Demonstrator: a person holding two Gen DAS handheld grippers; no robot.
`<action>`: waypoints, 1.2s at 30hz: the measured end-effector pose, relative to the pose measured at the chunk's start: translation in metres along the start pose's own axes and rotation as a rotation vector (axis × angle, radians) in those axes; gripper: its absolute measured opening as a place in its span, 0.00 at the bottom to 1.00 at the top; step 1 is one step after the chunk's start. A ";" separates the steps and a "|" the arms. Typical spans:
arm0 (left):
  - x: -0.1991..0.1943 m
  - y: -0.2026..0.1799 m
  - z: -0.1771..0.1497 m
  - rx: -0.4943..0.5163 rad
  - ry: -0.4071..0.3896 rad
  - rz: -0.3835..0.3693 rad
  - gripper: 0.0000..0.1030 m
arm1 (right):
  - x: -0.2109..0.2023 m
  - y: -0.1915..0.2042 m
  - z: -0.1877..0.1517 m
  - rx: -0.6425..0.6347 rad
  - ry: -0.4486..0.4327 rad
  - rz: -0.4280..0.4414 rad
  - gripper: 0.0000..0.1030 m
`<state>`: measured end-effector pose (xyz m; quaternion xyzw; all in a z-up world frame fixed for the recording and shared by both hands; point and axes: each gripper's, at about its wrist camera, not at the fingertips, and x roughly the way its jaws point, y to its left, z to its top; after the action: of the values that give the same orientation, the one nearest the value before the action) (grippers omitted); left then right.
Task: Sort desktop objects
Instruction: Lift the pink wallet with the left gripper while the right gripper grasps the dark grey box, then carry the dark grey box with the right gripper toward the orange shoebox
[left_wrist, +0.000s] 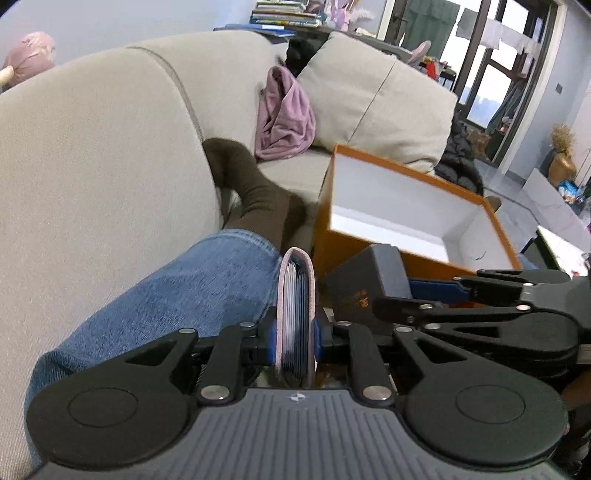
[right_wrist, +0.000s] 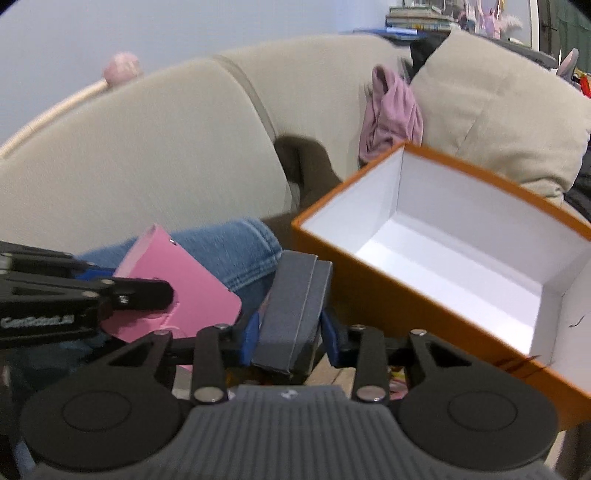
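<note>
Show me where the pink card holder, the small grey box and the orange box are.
pink card holder (right_wrist: 177, 280), right wrist view, on its flat pink cover.
small grey box (right_wrist: 291, 314), right wrist view, on its grey top face between the tongs.
orange box (right_wrist: 369, 280), right wrist view, on its orange outer side wall.

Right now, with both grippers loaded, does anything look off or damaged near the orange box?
One thing: the orange box has a small dark scuff or scratch on its white inner wall at the near right corner. Otherwise the box is open and empty, and the pink card holder and grey box sit firmly gripped.
</note>
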<state>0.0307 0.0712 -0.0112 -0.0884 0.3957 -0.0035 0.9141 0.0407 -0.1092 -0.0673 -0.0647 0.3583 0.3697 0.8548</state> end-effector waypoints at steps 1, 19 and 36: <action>-0.002 -0.002 0.002 0.003 -0.005 -0.006 0.19 | -0.007 -0.001 0.002 0.001 -0.016 0.003 0.37; -0.008 -0.037 0.050 0.085 -0.064 -0.060 0.19 | -0.055 -0.054 0.028 0.124 -0.114 0.027 0.04; 0.008 -0.025 0.010 0.021 0.058 -0.106 0.19 | -0.031 -0.096 -0.061 0.463 0.194 0.152 0.54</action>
<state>0.0449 0.0478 -0.0060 -0.0995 0.4167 -0.0585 0.9017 0.0566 -0.2192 -0.1064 0.1246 0.5174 0.3331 0.7783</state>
